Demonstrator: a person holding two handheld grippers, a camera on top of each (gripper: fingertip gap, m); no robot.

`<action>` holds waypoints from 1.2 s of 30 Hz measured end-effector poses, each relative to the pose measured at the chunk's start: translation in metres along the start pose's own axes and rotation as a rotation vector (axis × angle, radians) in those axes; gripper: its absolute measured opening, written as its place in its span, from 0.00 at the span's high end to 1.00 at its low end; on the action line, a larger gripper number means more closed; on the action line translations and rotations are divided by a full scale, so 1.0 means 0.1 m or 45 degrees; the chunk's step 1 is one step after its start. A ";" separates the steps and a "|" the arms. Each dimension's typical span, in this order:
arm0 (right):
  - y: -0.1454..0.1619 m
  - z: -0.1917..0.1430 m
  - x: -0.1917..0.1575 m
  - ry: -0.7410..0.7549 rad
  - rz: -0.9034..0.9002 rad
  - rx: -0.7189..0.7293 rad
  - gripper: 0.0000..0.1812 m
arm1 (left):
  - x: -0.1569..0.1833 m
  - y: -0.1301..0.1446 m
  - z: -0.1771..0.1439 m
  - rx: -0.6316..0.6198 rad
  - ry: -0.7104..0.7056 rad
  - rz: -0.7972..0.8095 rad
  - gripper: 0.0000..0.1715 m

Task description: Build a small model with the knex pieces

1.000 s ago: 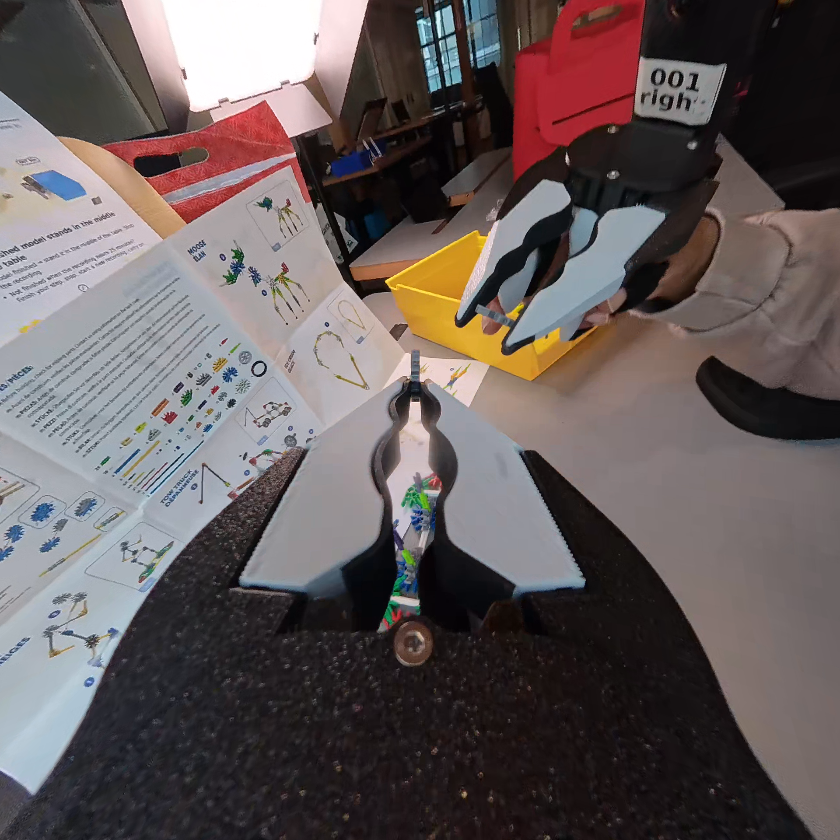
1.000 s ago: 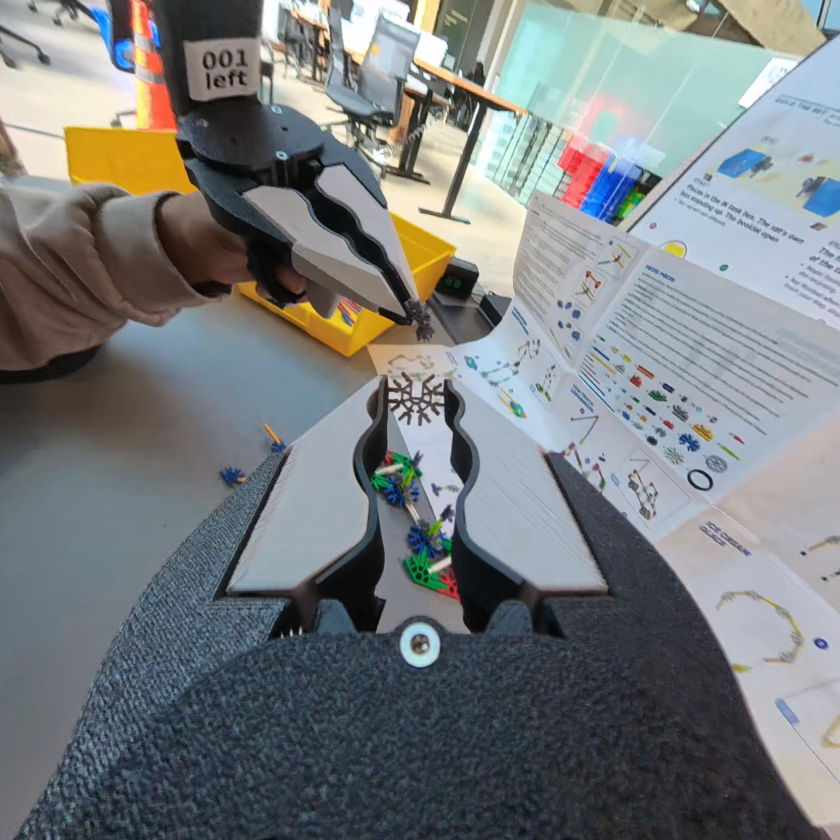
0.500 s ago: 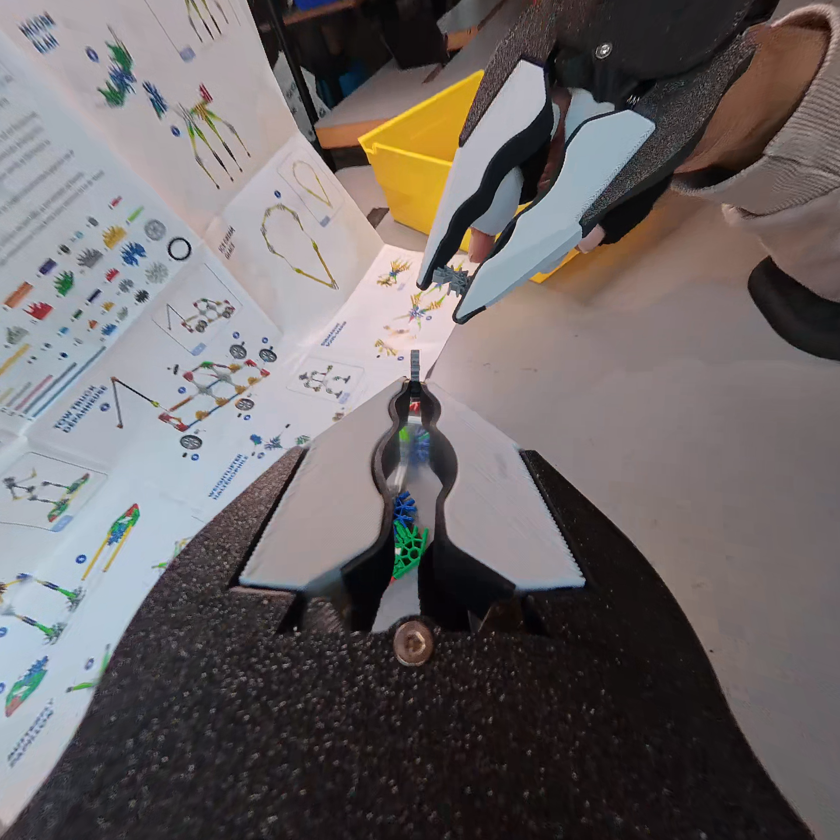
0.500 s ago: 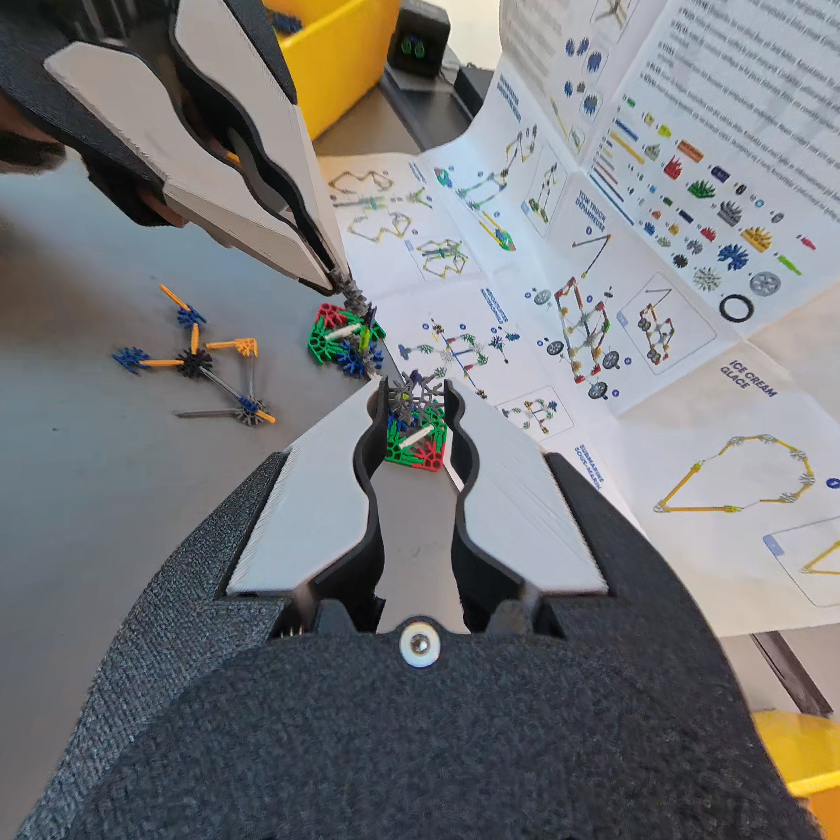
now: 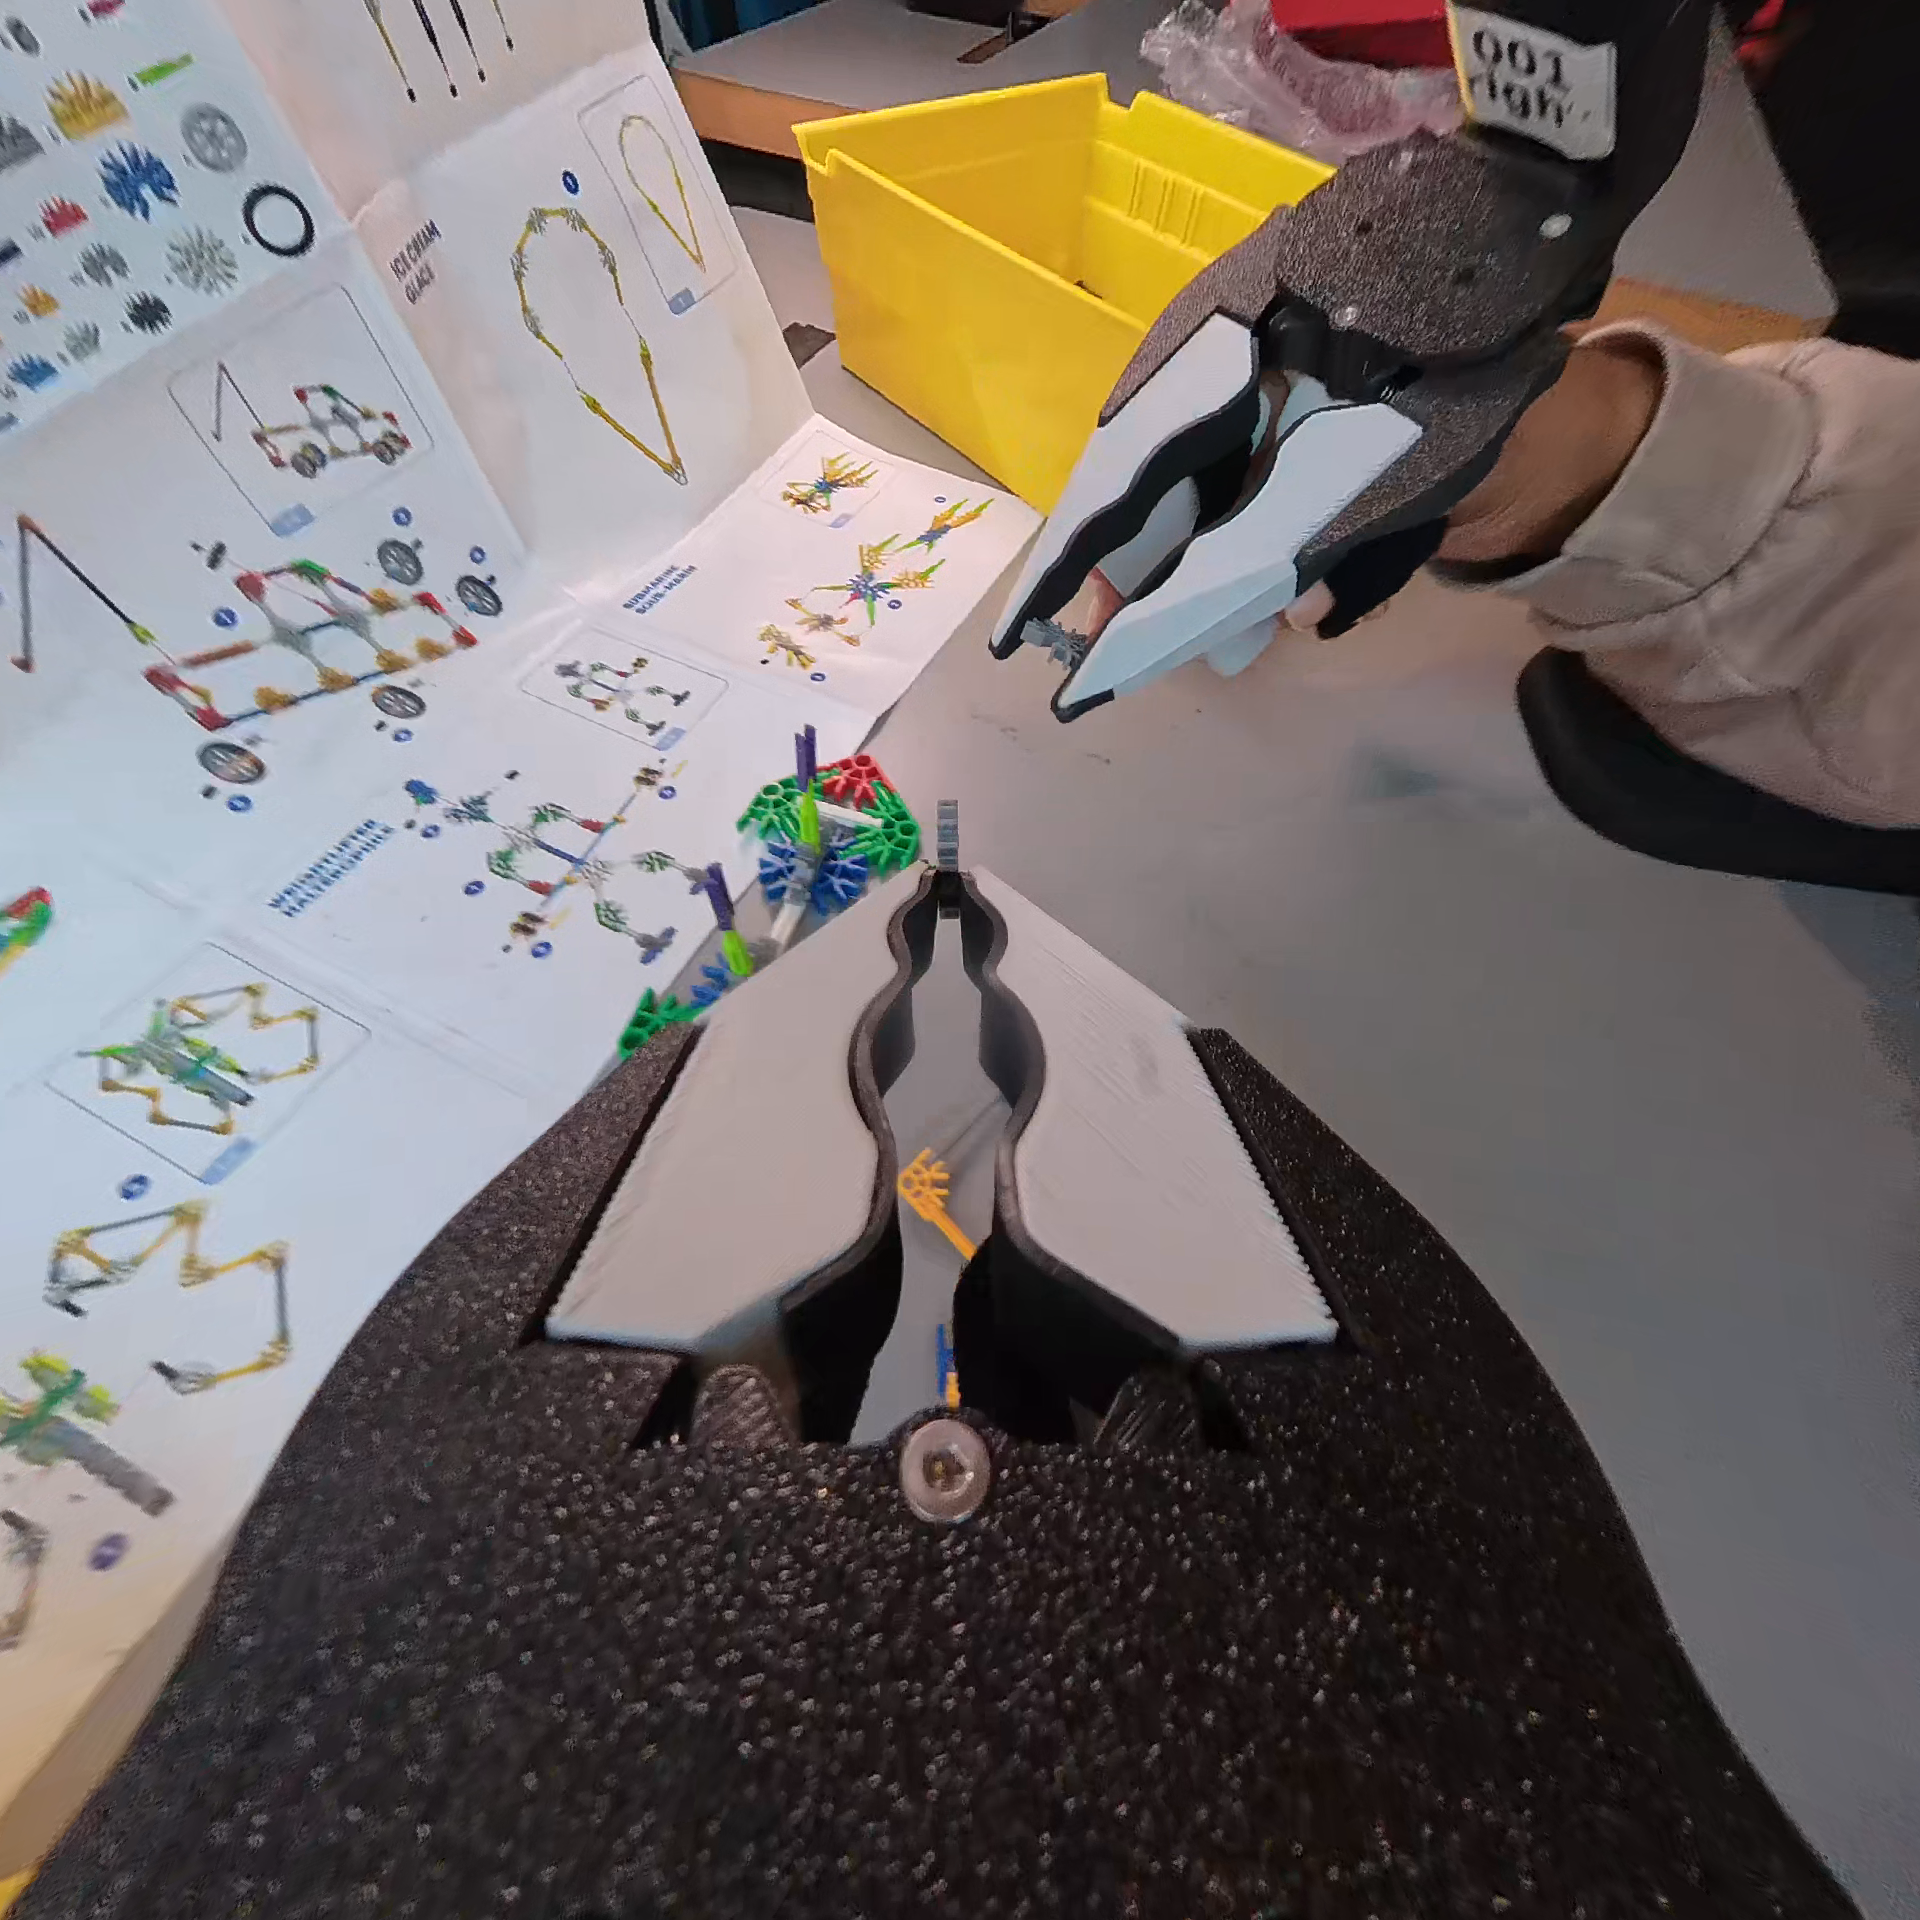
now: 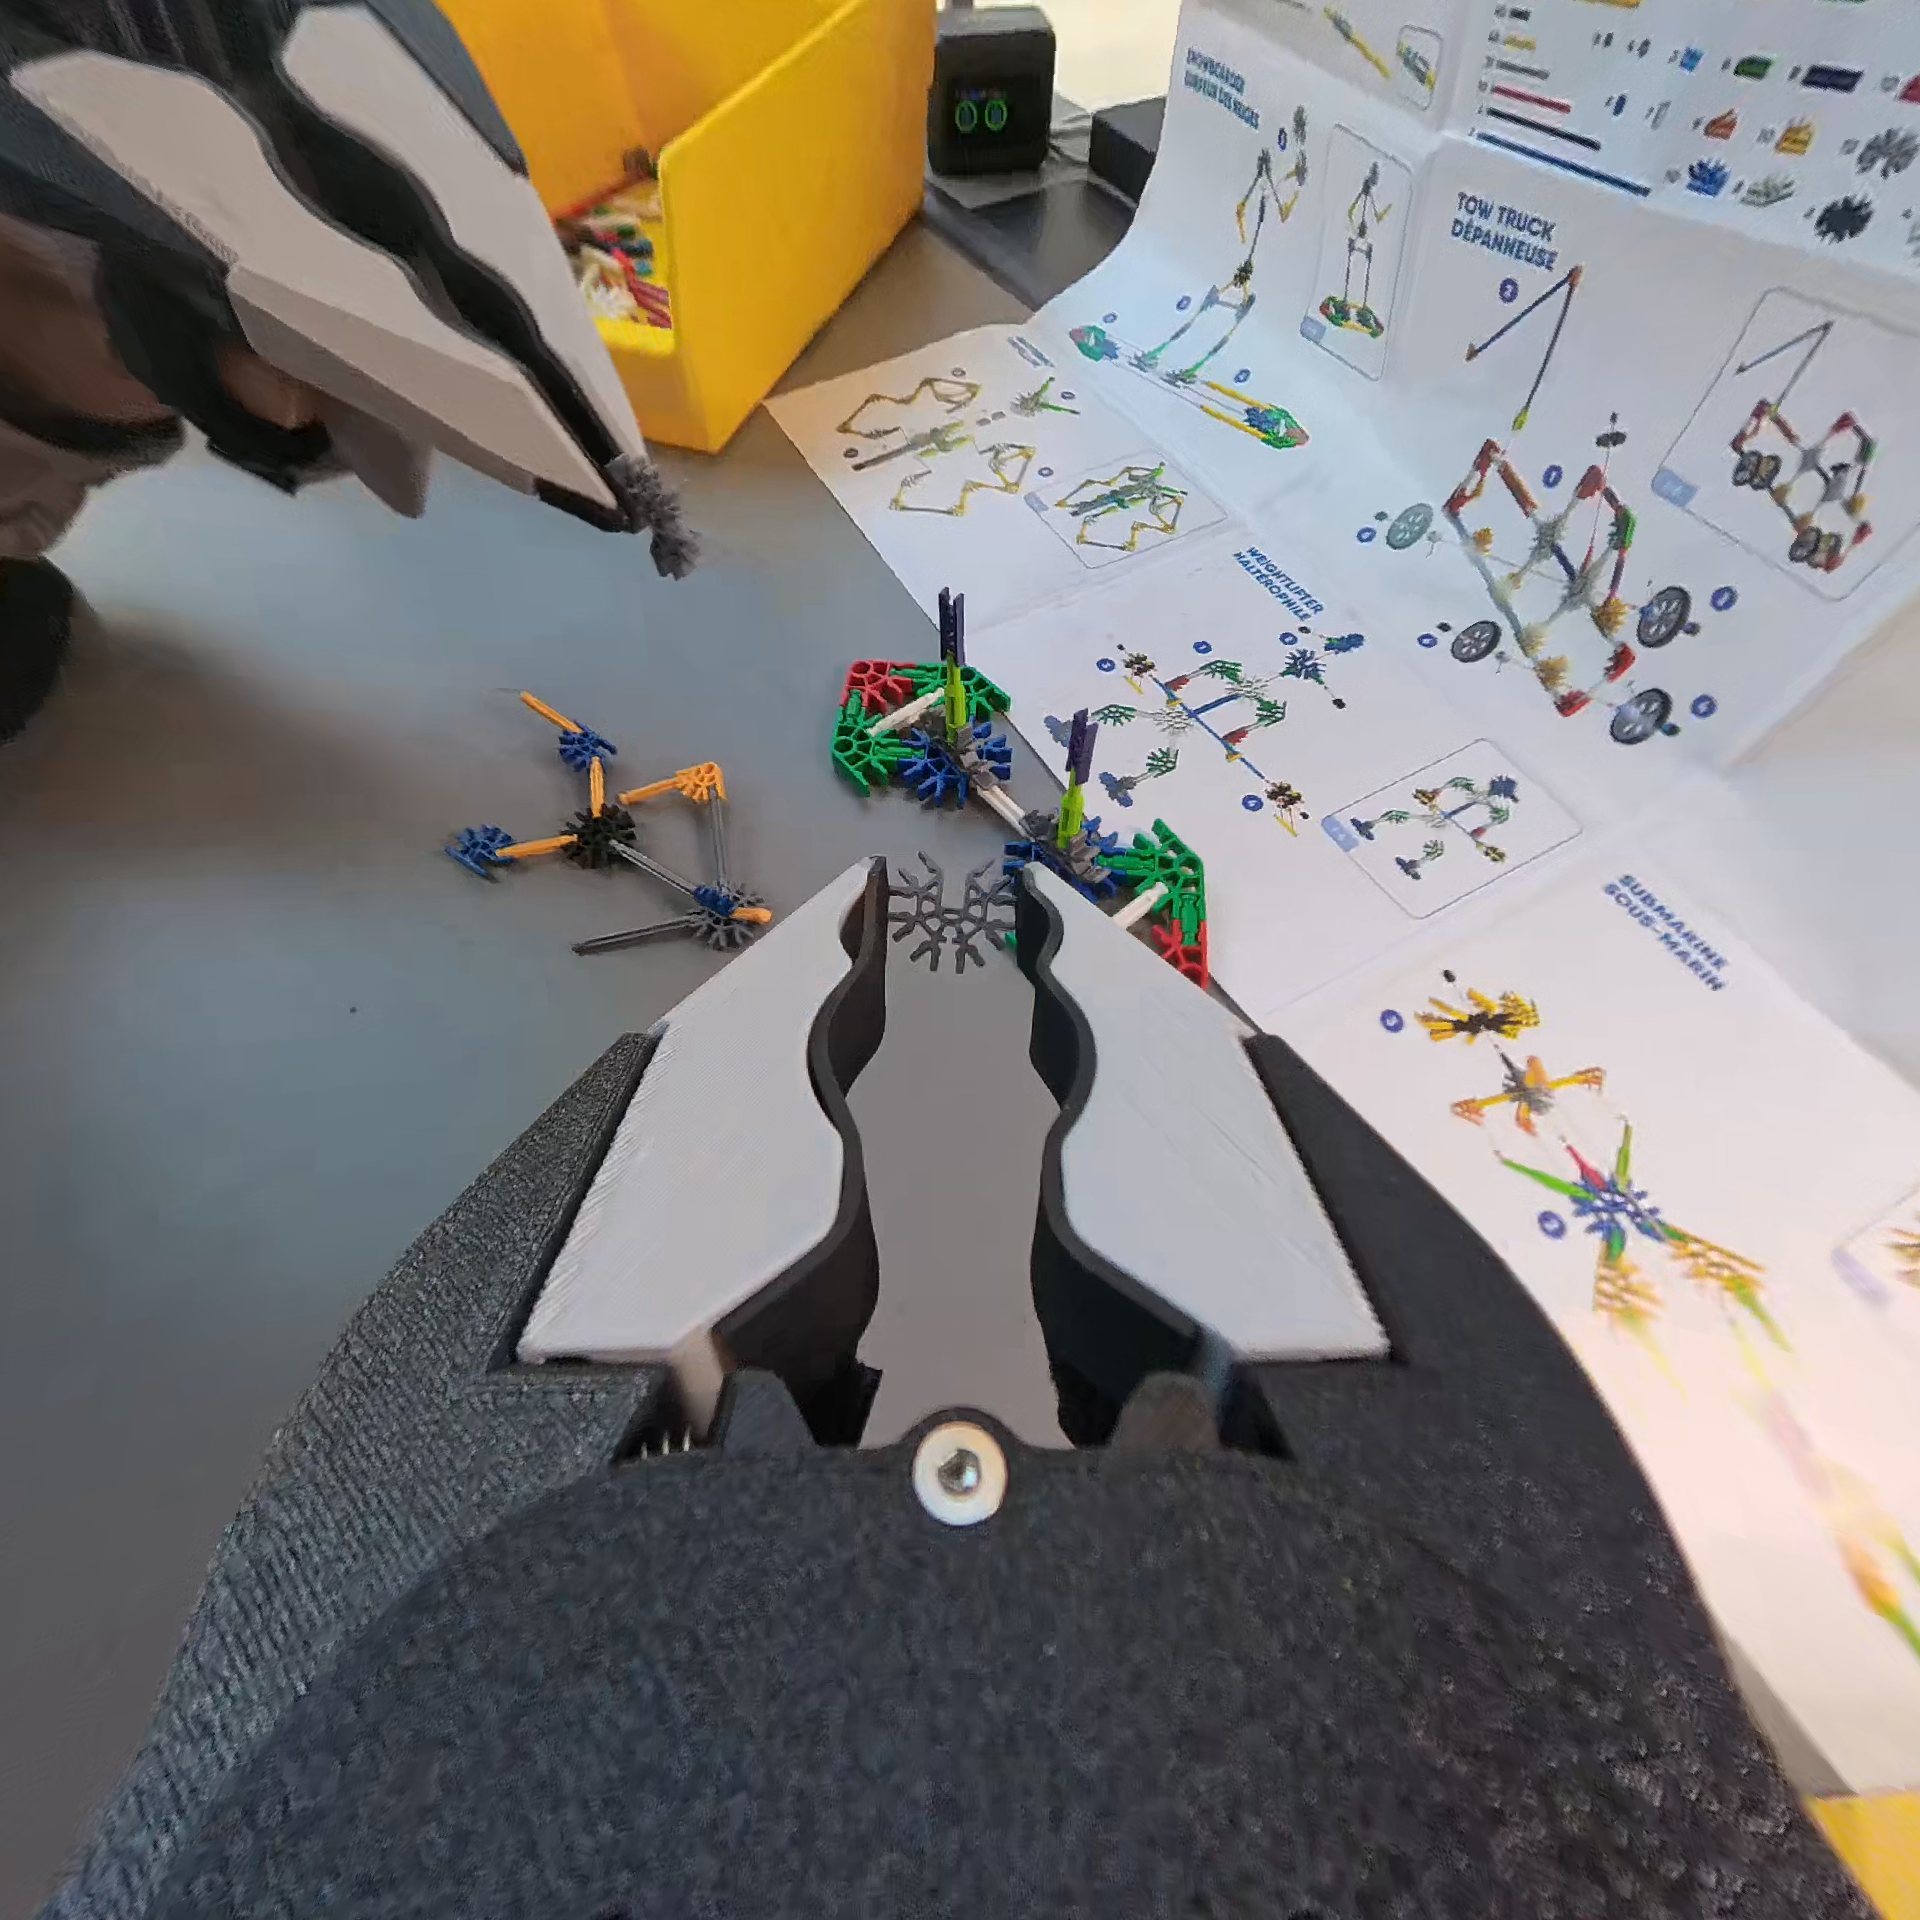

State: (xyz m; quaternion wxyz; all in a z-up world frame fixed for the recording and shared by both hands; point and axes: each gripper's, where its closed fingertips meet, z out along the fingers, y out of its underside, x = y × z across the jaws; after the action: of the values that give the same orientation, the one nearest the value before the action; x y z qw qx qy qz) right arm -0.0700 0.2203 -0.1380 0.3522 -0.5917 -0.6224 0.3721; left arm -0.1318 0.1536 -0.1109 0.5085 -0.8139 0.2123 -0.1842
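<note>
The left gripper (image 5: 945, 878) has its tips pinched together on a small grey connector piece (image 5: 947, 831), held edge-on just above the grey table (image 5: 1455, 1039). The right gripper (image 6: 951, 904), a little way off and facing it, is closed to a narrow gap around a flat grey snowflake-shaped connector (image 6: 945, 920) held between its tips.

Just beside both sets of tips stands a partly built model (image 6: 935, 727): green, red and blue connectors joined by white rods, with two purple-and-lime posts upright. It sits at the edge of an unfolded instruction sheet (image 5: 312, 623) that curves up behind it.

Farther out on the table lies a separate loose cluster of orange rods and blue and black connectors (image 6: 613, 821). A yellow bin (image 5: 987, 291) sits beyond, with more pieces inside.

Judging by this, the build looks only partly assembled, with both held connectors unattached.
</note>
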 end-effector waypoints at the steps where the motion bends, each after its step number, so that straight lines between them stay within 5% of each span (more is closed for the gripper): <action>1: 0.02 -0.03 0.01 0.021 0.032 0.037 0.87 | 0.03 0.05 -0.03 0.026 0.034 -0.066 0.99; 11: -0.01 -0.37 0.19 0.348 0.003 0.233 0.88 | -0.14 0.18 -0.24 0.389 -0.065 -0.255 0.99; 27: -0.32 -1.74 1.47 0.859 0.100 0.324 0.87 | -0.10 0.31 -0.15 0.329 -0.095 -0.105 0.99; 36: -0.04 -2.23 2.25 0.938 0.361 0.261 0.87 | -0.09 0.29 -0.13 0.355 -0.120 -0.054 0.99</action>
State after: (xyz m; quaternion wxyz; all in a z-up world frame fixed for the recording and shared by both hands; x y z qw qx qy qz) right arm 0.1127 0.4554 -0.0285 0.5539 -0.7272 -0.3265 0.2403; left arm -0.1503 0.1370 -0.1321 0.6220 -0.7474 0.1431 -0.1842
